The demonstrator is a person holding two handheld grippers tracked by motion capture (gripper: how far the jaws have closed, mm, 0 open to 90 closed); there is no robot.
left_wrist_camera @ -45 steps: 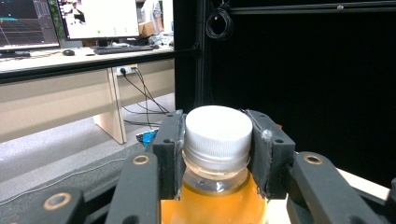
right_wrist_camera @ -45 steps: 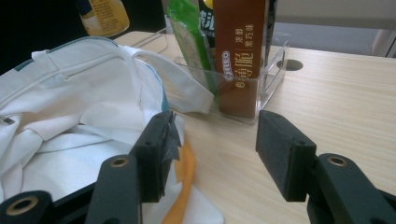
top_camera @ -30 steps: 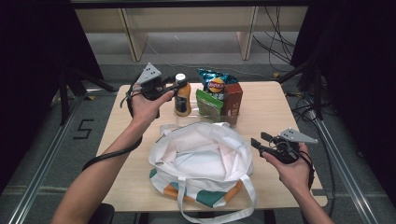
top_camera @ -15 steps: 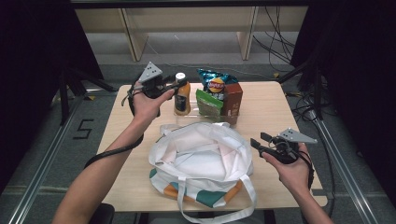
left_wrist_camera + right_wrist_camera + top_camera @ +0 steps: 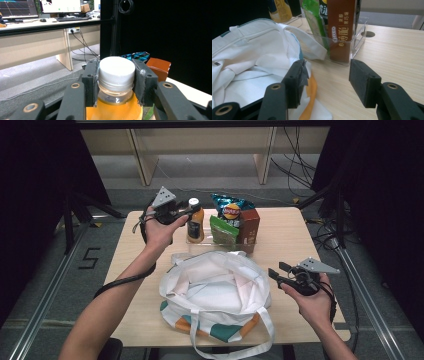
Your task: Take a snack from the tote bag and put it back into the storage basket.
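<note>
I have my left gripper (image 5: 117, 82) clamped on the cap of the upright orange bottle (image 5: 195, 222), in the clear tray at the counter's far side; right jaws empty and parted beside the tote bag (image 5: 215, 290), which gapes just nearer me

My fingers (image 5: 90, 82) clamp the white cap (image 5: 116, 68) of the orange bottle (image 5: 113, 110); a brown box (image 5: 159, 67) stands beyond the right one.

Bottle (image 5: 115, 100) – orange liquid, white cap (image 5: 116, 68); bag (image 5: 215, 292) white with teal-orange patches; carton (image 5: 342, 27) brown
</note>
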